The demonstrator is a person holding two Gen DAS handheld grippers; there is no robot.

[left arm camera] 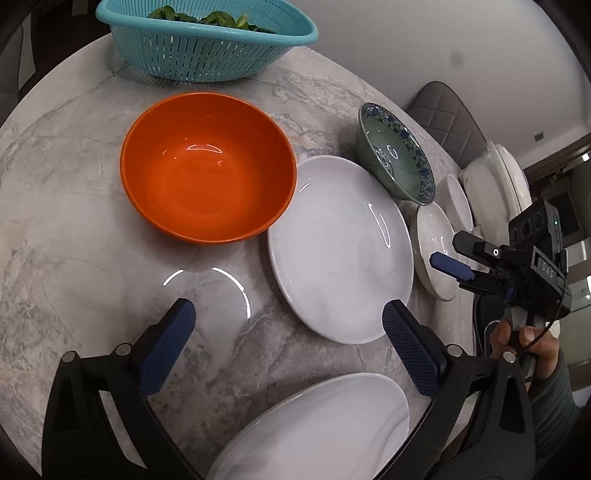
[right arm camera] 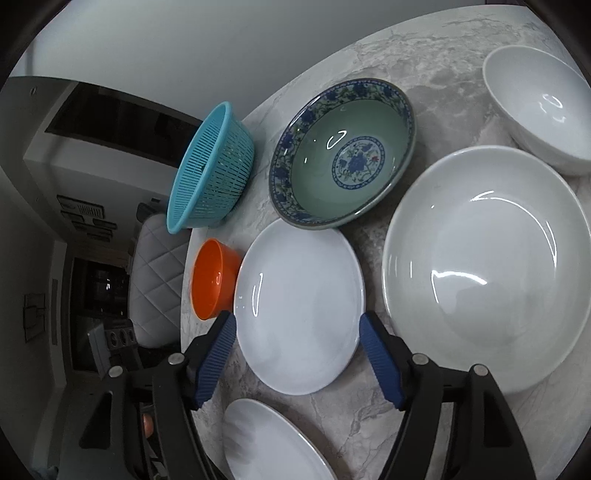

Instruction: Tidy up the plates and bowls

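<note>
The worktop [left arm camera: 74, 206] is round, with a grey marble look. Going left to right in the left wrist view, a teal basket [left arm camera: 207, 48] with green leaves [left arm camera: 207, 18] in it sits at the far edge. Next comes an orange bowl [left arm camera: 208, 168], standing upright. A white plate [left arm camera: 341, 247] lies flat just beside it, so close that their rims seem to touch. Behind the plate is a green bowl with blue flowers [left arm camera: 397, 158]. Then come a big white bowl [left arm camera: 434, 251] and a small white bowl [left arm camera: 460, 203], seen from the side. A white pot with a lid [left arm camera: 495, 184] sits past them, and a grey padded chair [left arm camera: 443, 110] stands behind the worktop.

A 2nd white plate [left arm camera: 321, 432] lies near the front edge, low between the arms of the left tool [left arm camera: 288, 325]. That tool is spread wide with nothing in it, over bare worktop and the edge of the 1st plate.

The right tool [right arm camera: 297, 334] is released too and grips nothing. In the right wrist view its 2 blue fingers [right arm camera: 380, 362] stand on either side of the near part of the 1st white plate, and I cannot tell if they touch it. A hand [left arm camera: 524, 343] holds this tool's grip. The big white bowl lies just beside the right finger.
</note>
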